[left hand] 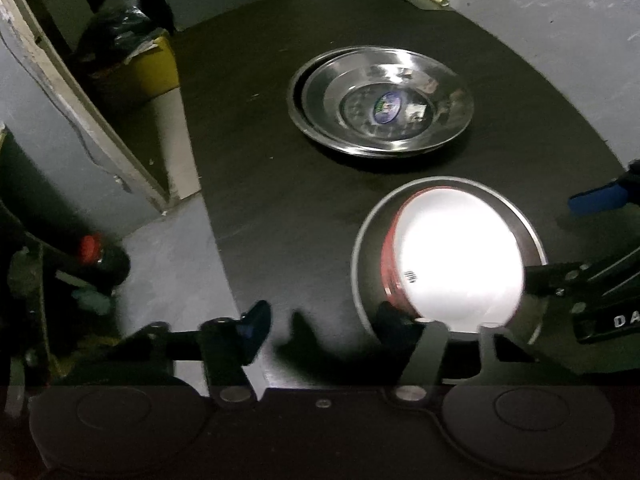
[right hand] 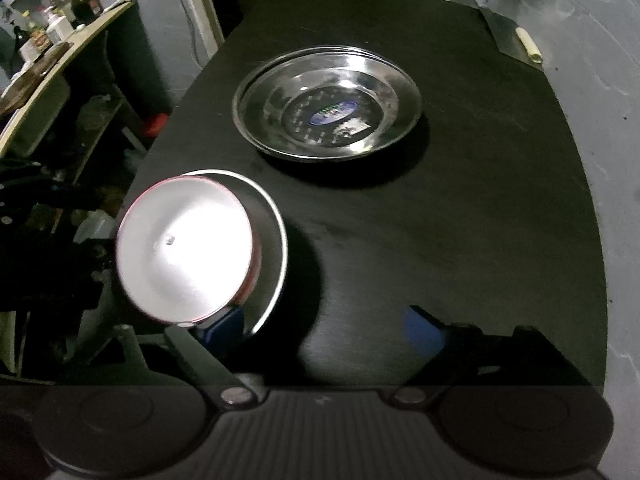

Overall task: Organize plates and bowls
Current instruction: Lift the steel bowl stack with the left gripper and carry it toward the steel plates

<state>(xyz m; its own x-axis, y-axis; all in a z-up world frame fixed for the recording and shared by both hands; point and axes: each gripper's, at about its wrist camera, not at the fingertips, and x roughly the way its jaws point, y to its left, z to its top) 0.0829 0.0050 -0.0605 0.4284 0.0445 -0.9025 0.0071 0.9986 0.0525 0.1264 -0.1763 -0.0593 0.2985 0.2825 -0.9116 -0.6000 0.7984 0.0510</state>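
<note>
As I am looking down, table: black table [left hand: 280,200] is filling most of both views.
Plates: steel plates [left hand: 380,104] are sitting stacked at the far middle of the table, a sticker showing in the top one, well apart from both my tools.
Steel bowl: steel bowl [left hand: 500,200] is standing on the near part of the table, nearer to me than the plates.
Red bowl: red bowl [left hand: 460,256] with a white inside is lying tilted inside the steel bowl, its mouth turned up and sideways and glaring bright.
Left tool: my left gripper [left hand: 324,320] is pointing steeply down with its jaws standing apart and gripping nothing. One finger is hanging over bare table outside the steel bowl. The other is reaching inside the steel bowl's rim, right beside the red bowl's outer wall. Touching or not, I cannot tell.
Right tool: my right gripper [right hand: 324,332] is also standing wide apart and gripping nothing. One blue pad is sitting just under the near rim of the red bowl, inside the steel bowl. The other is hanging over bare table well to the side.
Contact: I cannot tell whether that pad is touching the red bowl.
Surroundings: a yellow bin [left hand: 160,68] is standing on the floor beside the table and a shelf [right hand: 52,52] is carrying bottles off to the side.
</note>
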